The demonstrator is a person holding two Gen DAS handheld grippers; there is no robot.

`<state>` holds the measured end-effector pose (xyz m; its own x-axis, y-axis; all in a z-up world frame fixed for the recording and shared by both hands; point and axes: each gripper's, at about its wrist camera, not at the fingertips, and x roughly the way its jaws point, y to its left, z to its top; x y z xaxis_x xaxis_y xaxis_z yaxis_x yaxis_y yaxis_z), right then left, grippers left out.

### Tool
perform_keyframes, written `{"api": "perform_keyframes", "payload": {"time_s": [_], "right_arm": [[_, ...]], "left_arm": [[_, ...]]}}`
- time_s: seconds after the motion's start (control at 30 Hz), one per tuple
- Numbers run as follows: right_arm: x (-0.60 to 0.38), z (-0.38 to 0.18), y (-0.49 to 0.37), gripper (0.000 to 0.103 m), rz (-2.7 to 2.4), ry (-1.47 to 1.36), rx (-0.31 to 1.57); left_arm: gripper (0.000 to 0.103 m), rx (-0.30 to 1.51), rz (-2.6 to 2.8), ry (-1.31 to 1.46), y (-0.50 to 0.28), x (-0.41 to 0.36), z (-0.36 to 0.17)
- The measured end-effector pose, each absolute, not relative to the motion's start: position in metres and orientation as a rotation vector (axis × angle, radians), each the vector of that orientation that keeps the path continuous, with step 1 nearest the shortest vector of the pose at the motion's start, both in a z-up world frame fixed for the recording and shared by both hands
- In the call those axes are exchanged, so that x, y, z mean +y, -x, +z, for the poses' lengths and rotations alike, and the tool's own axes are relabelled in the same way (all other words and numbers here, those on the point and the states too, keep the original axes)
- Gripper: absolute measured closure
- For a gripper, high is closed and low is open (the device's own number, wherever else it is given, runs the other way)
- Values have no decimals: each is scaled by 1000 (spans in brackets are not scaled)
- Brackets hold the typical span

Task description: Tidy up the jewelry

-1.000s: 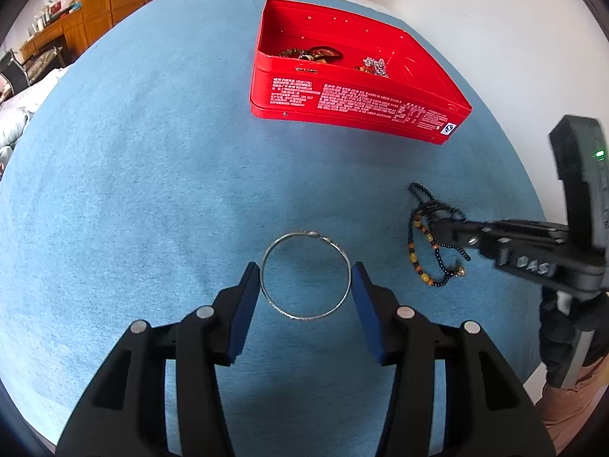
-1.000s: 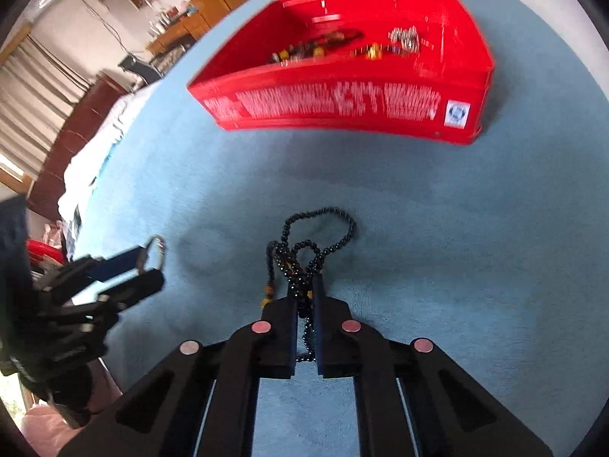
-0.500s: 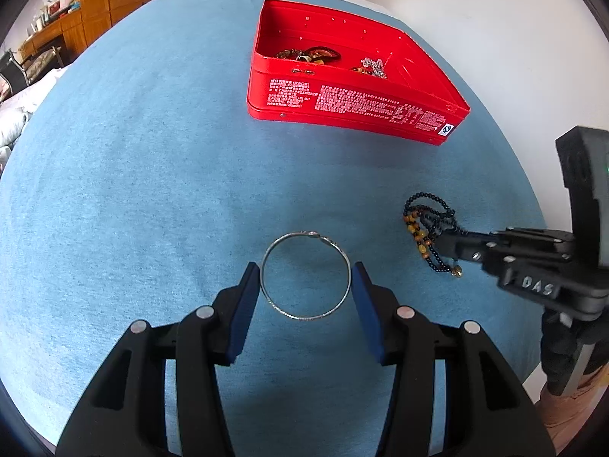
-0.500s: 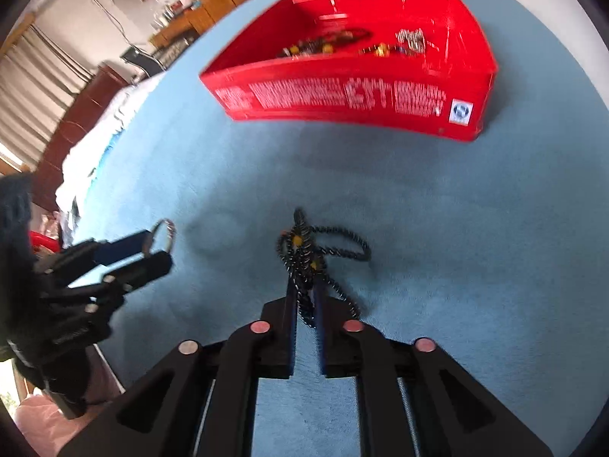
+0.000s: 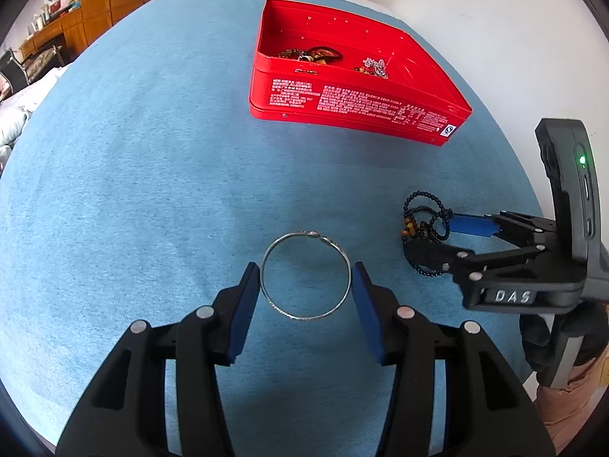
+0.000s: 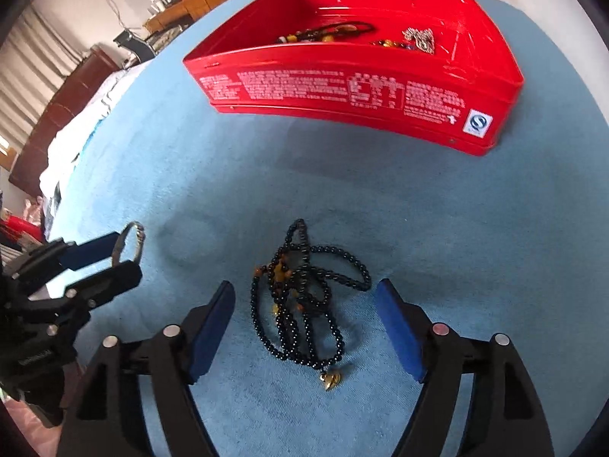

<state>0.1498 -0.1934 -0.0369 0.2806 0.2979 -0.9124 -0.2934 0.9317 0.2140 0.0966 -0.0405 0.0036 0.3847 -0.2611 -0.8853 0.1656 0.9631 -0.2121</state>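
Gripping the silver bangle across its width, the left gripper holds a thin, stiff, light hoop above the blue cloth; its slick wire could twist out. Seen from the right wrist, the right gripper has just spread its jaws, and the limp black bead necklace lies heaped on the cloth between them, untouched, best pinched at its bunched middle, short of the red tin.

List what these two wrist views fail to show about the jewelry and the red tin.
- Jewelry in the open red metal tin: left wrist view, near wall hides part, pieces too small to identify.
- Black bead necklace: left wrist view, right claw covers part; whole in the right wrist view.
- Thin silver bangle: right wrist view, left claw hides most.
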Motion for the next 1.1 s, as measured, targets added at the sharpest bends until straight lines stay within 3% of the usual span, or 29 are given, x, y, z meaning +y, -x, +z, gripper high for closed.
{"api": "perform_keyframes", "payload": {"time_s": [0.1,0.23,0.27,0.57,1.1], "right_arm": [[-190,-37,-147,49,370,37,1208],[-189,-36,-143,87,406,28,1202],[-189,-37,-143,90,418,19,1206],[-211,-29,-140,96,516,-173,1191],[-249,75,-127,96,539,-244,946]], "left_arm": [[55,1147,-270,96,-98,-40,3],[55,1148,-274,94,-98,-41,3],[55,1150,-275,94,-97,-42,3],[55,1139,-270,101,-98,-40,6],[55,1048,-298,106,-108,-48,47]]}}
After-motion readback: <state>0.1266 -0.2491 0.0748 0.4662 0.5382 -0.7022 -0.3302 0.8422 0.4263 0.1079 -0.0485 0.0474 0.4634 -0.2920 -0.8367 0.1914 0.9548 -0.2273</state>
